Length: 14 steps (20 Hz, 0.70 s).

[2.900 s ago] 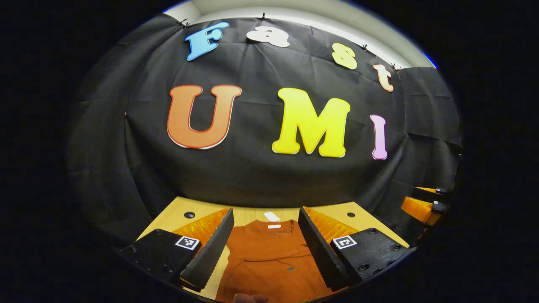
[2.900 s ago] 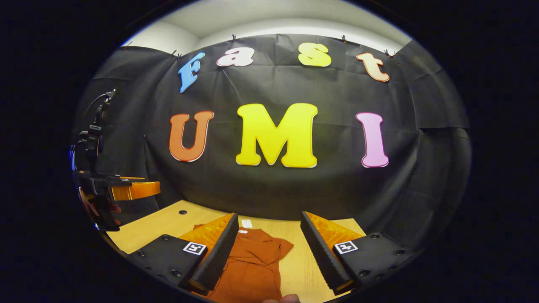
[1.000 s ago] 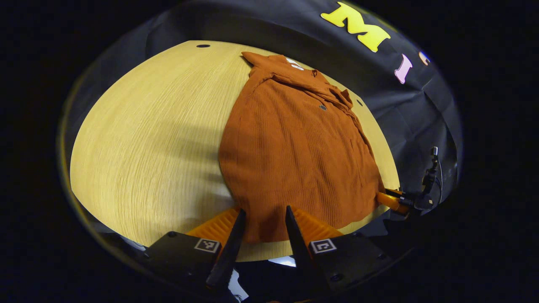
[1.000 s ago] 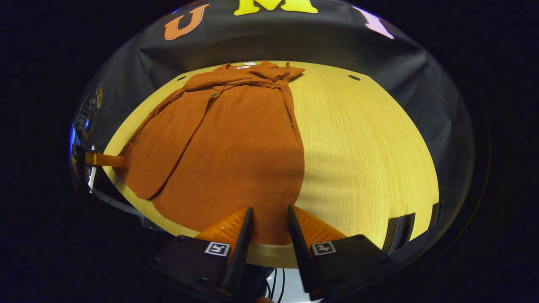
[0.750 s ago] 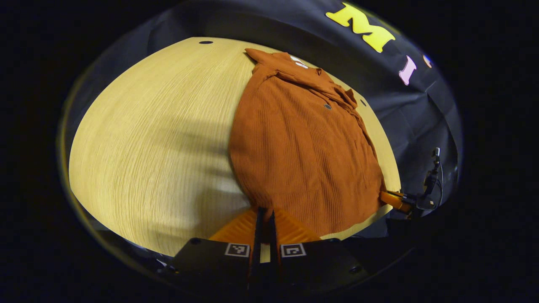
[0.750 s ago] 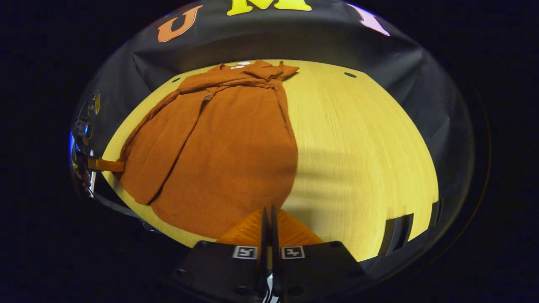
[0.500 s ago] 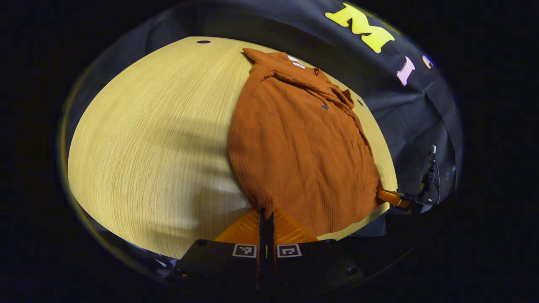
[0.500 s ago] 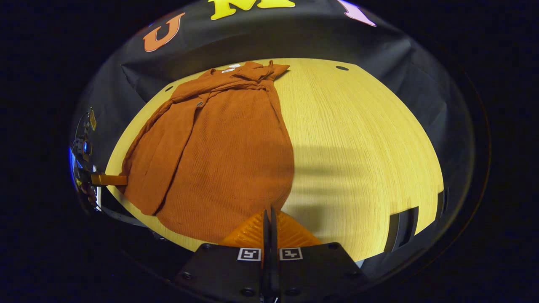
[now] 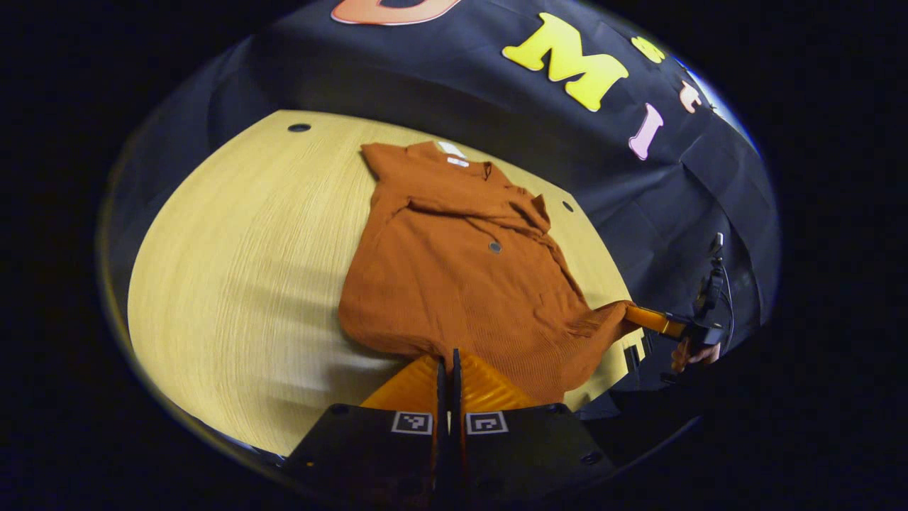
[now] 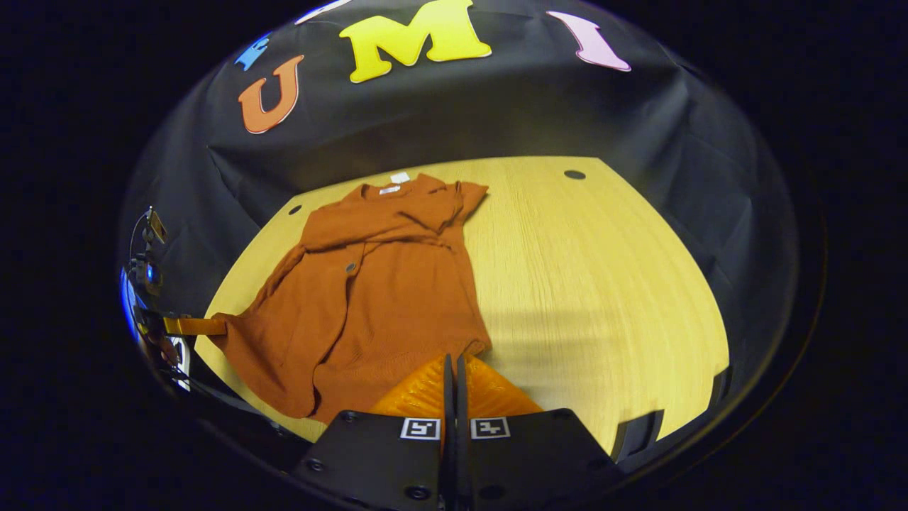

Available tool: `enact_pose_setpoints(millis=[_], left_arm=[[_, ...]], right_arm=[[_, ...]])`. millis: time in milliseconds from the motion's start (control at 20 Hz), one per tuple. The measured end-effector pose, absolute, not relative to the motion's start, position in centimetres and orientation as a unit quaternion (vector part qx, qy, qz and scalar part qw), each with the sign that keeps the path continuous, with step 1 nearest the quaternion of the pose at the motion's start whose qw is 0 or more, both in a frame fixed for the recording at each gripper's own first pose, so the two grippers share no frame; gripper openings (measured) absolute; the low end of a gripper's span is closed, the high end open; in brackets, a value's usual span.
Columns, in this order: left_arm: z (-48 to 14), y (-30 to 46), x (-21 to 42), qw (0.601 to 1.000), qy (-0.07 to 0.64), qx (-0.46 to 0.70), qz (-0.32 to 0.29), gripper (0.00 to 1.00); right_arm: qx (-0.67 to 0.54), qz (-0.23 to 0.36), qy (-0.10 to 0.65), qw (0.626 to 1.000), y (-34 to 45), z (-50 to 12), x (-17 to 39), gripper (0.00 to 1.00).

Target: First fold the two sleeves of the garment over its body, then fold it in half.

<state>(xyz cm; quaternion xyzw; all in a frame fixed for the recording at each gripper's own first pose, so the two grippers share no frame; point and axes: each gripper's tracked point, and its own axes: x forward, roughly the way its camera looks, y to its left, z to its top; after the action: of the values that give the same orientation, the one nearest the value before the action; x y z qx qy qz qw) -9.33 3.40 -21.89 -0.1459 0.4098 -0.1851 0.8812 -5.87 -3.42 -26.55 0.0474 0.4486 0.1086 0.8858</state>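
Left gripper view: jaws pinching garment [image 9: 461, 284] hem.

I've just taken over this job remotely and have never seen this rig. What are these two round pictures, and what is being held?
No robot arm here: a person holds a two-finger claw in each hand, and a camera rides on each, looking along its fingers.

In the left gripper view, the left claw sits at the bottom, shut on the near hem of an orange shirt. Off to the side you see the right claw pinching the hem's other corner.

In the right gripper view, the right claw is at the bottom, shut on the same shirt.

The shirt lies on a wooden table, collar toward the far wall, both sleeves folded over the body.
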Motion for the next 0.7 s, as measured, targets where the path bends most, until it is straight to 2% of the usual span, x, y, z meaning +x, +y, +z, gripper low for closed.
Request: enact_pose_setpoints(millis=[250, 700], left_arm=[[-17.5, 3.9, -3.7, 0.91, 0.351, -0.08, -0.204, 0.04], [-6.9, 3.8, 7.8, 0.941, 0.245, -0.083, -0.219, 0.03]], right_arm=[[0.049, 0.131, 0.403, 0.905, -1.6, -22.3, -0.4, 0.01], [0.049, 0.152, 0.301, 0.94, 1.9, -13.4, 13.5, 0.01]])
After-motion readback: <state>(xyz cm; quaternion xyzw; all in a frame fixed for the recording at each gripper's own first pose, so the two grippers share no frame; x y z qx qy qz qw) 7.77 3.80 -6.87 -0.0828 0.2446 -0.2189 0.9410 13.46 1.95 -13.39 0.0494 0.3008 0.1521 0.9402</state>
